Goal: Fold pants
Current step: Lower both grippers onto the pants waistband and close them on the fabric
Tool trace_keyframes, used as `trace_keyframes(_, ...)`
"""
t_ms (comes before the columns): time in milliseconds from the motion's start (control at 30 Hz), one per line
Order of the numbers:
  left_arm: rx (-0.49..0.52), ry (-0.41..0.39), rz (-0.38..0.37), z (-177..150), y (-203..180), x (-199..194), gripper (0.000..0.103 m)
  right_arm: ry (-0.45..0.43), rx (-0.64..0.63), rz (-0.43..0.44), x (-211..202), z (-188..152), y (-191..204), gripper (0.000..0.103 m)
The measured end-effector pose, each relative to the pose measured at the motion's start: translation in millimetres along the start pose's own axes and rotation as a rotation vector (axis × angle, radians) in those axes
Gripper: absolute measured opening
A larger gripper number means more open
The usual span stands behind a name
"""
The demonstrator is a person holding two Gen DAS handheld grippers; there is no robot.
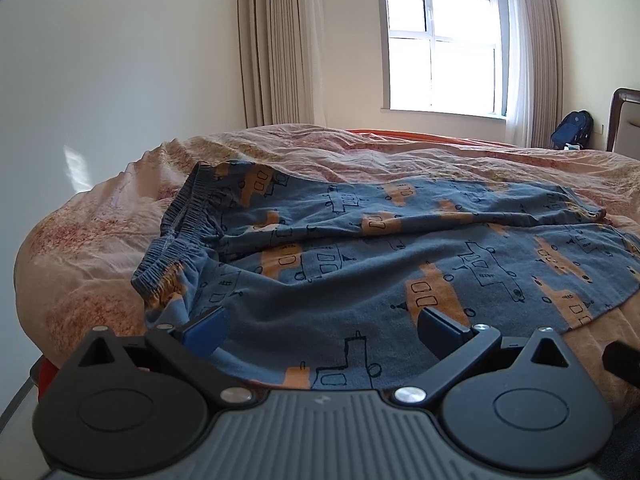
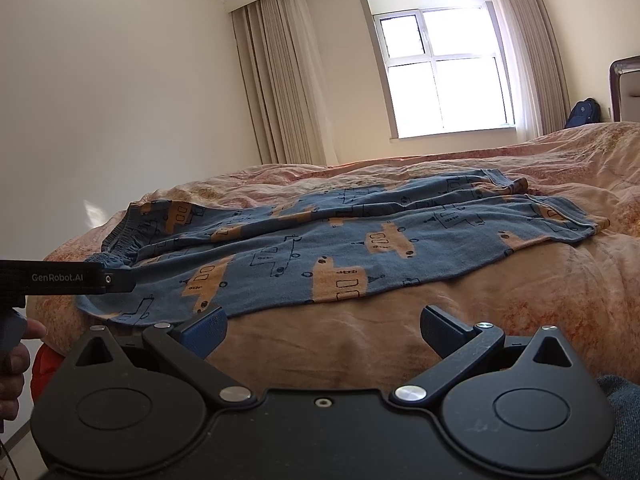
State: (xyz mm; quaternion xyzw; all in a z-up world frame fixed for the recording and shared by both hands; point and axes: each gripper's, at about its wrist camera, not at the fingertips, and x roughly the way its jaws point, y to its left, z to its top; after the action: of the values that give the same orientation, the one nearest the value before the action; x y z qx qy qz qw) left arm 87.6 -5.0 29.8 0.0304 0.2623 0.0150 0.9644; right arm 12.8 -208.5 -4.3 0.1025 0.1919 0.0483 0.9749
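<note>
Lying spread across the bed (image 1: 100, 240), the pants (image 1: 360, 264) waited as the left gripper (image 1: 322, 330) and right gripper (image 2: 322, 330) hovered wide and empty at their near edge; a shallow pinch risked dragging the loose quilt along.

We look low across the bed (image 1: 360, 152) from both wrists, facing the window (image 1: 442, 50); both views share the pants (image 1: 360, 264), the left sitting nearer.
</note>
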Motion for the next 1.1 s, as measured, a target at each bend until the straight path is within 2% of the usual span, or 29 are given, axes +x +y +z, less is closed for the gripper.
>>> trace_keyframes(133,0.005,0.010,0.011,16.4,2.8,16.5,0.103,-0.023,0.080,0.050,7.2,25.1,-17.0,0.103)
trace_keyframes(233,0.003,0.021,0.032,28.8,7.0,31.6,0.103,-0.066,0.058,0.061,23.4,50.4,-27.3,0.103)
trace_keyframes(367,-0.003,0.028,0.047,44.3,13.6,55.0,0.103,-0.077,-0.019,-0.005,53.3,79.6,-36.8,0.103)
trace_keyframes(533,0.030,0.030,0.056,60.4,18.5,84.5,0.103,-0.050,-0.059,-0.020,79.4,93.7,-48.7,0.103)
trace_keyframes(633,0.088,0.021,0.053,73.5,21.6,102.3,0.103,0.000,-0.077,-0.055,97.5,101.8,-55.4,0.103)
trace_keyframes(733,0.167,-0.016,0.034,91.7,25.0,119.1,0.103,0.054,-0.105,-0.034,124.2,120.0,-62.9,0.103)
trace_keyframes(867,0.229,-0.050,0.014,126.8,32.7,144.4,0.103,0.110,-0.270,0.029,175.4,151.9,-59.5,0.103)
trace_keyframes(933,0.253,-0.037,-0.024,140.7,38.7,161.8,0.103,0.179,-0.310,0.094,205.5,167.1,-58.3,0.103)
trace_keyframes(1000,0.289,-0.006,-0.060,150.4,45.3,180.9,0.103,0.291,-0.301,0.181,240.8,183.2,-58.3,0.103)
trace_keyframes(1100,0.327,0.058,-0.094,160.4,59.4,211.4,0.103,0.354,-0.373,0.182,279.8,196.3,-48.8,0.103)
